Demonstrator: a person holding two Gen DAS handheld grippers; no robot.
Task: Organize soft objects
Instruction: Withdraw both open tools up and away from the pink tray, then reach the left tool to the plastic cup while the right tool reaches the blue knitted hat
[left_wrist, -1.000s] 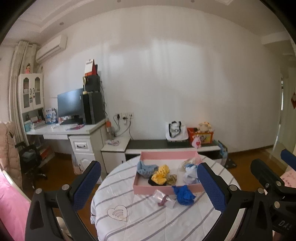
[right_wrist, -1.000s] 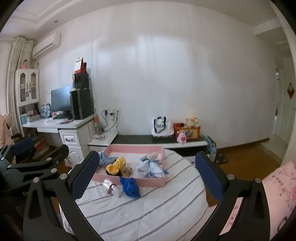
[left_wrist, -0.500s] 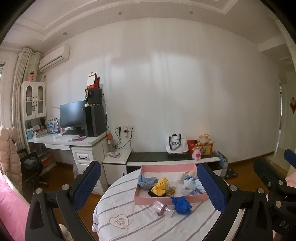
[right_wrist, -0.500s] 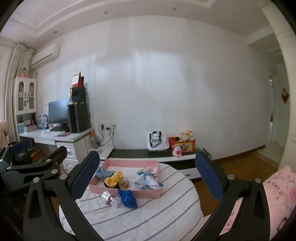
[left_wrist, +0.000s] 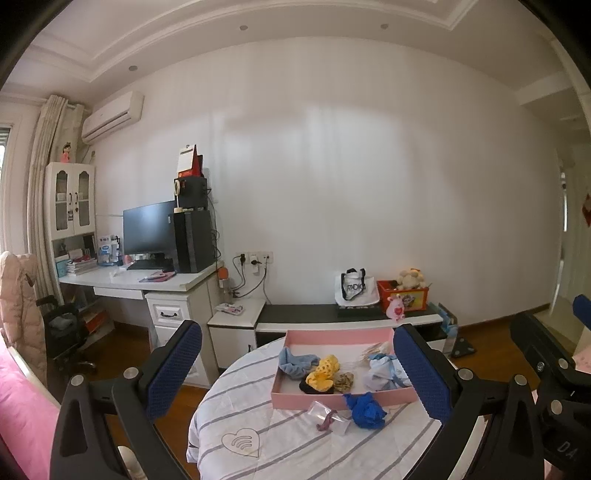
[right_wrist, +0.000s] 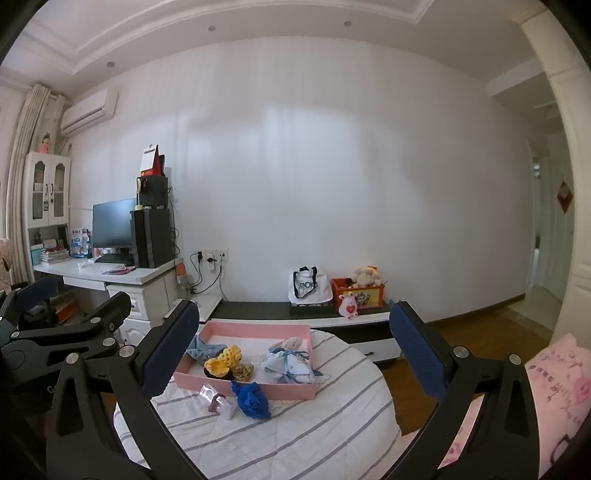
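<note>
Both grippers are held above the near side of a round table (right_wrist: 332, 424) covered by a striped cloth. The left gripper (left_wrist: 295, 373) and the right gripper (right_wrist: 295, 354) are each seen with fingers spread wide and nothing between them. A blue soft item (right_wrist: 253, 400) and a clear packet (right_wrist: 218, 400) are laid on the cloth just before a pink tray (right_wrist: 284, 391). Inside the tray, a blue cloth (left_wrist: 295, 363), a yellow knitted piece (left_wrist: 323, 373) and a pale blue bundle (right_wrist: 290, 363) are seen. A desk (left_wrist: 147, 284) is set by the far wall.
</note>
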